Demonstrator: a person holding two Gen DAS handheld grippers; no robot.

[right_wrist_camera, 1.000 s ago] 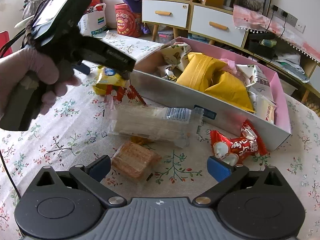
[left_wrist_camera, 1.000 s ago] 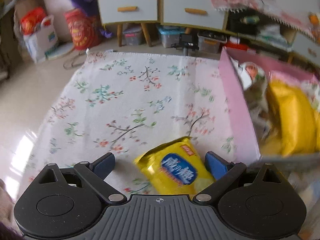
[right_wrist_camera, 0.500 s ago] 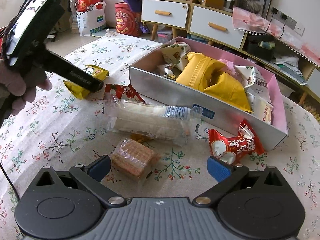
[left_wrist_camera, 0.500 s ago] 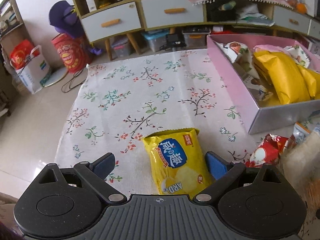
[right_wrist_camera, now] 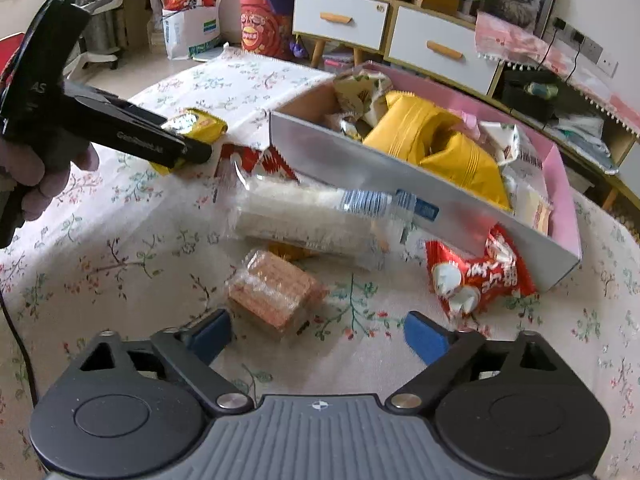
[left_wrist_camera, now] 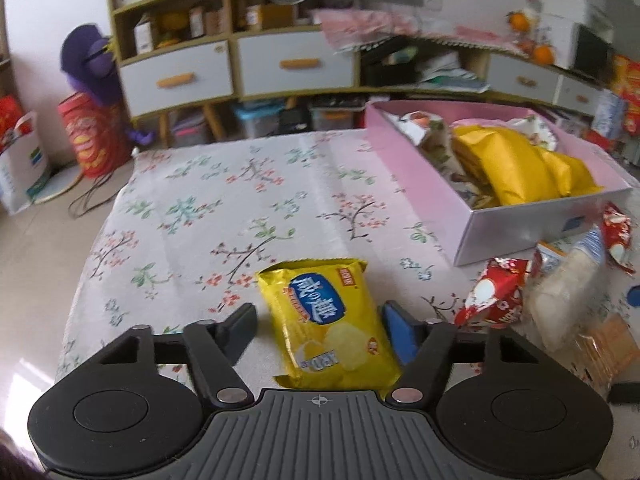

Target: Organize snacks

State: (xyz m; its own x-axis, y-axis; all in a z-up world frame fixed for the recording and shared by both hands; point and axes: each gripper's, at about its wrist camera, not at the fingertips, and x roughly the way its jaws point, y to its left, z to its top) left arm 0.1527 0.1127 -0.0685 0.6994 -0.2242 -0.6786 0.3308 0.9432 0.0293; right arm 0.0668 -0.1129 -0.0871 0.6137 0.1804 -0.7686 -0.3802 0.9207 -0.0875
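A: Any labels?
B: Yellow chip bag [left_wrist_camera: 328, 320], blue oval with Chinese writing, lower centre on the floral cloth [left_wrist_camera: 224, 208].
A: Left gripper [left_wrist_camera: 318, 330]?
B: Jaws just closing around the bag, right pad touching, small gap on the left, so no grip.
A: Right gripper [right_wrist_camera: 316, 330]?
B: Closing too, nothing held, wafer pack [right_wrist_camera: 276, 288] just ahead.
A: Box?
B: Pink box [right_wrist_camera: 560, 184], upper right, holding yellow pouches [right_wrist_camera: 432, 136] and other snacks.

Each gripper [left_wrist_camera: 318, 330] had a black body with two round discs, a ribbed grey centre plate bearing a crosshair mark, silver pivot screws, and black link arms ending in blue pads [right_wrist_camera: 424, 338]. The left gripper [right_wrist_camera: 120, 132] showed pale lettering along its black finger, and a black cable [right_wrist_camera: 18, 344] trailed below the hand [right_wrist_camera: 38, 168].
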